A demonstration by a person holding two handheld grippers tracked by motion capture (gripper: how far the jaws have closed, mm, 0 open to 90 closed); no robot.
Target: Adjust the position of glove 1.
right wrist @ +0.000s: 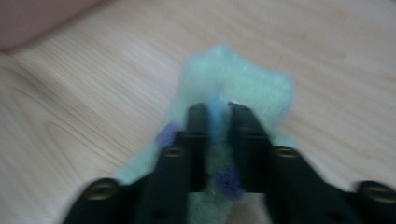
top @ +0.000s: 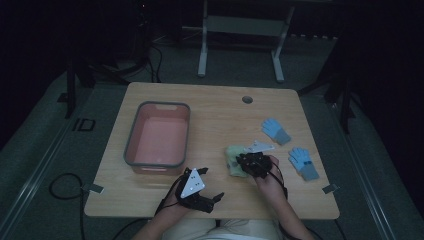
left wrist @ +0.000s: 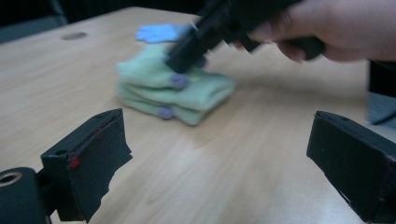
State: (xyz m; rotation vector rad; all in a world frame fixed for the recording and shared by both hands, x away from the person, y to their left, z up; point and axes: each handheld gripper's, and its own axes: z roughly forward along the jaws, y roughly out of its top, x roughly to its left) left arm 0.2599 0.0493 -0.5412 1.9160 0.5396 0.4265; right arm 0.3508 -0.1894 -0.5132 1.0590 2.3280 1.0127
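Note:
A folded pile of pale green gloves [top: 233, 159] with small purple dots lies on the wooden table, right of centre near the front. My right gripper [top: 243, 161] reaches down onto it from the right. In the right gripper view the jaws [right wrist: 218, 112] stand almost together, with a fold of the green gloves [right wrist: 243, 84] pinched between them. The left gripper view shows the same pile [left wrist: 196, 93] with the right gripper [left wrist: 184, 58] on top of it. My left gripper [top: 212, 184] rests near the table's front edge, wide open [left wrist: 217, 140] with nothing in it, pointing at the pile.
A pink bin with a grey rim [top: 131, 145] stands at the left, with nothing inside that I can see. Two blue gloves [top: 275, 130] [top: 303, 163] lie apart at the right. A round cable hole [top: 247, 99] sits near the far edge.

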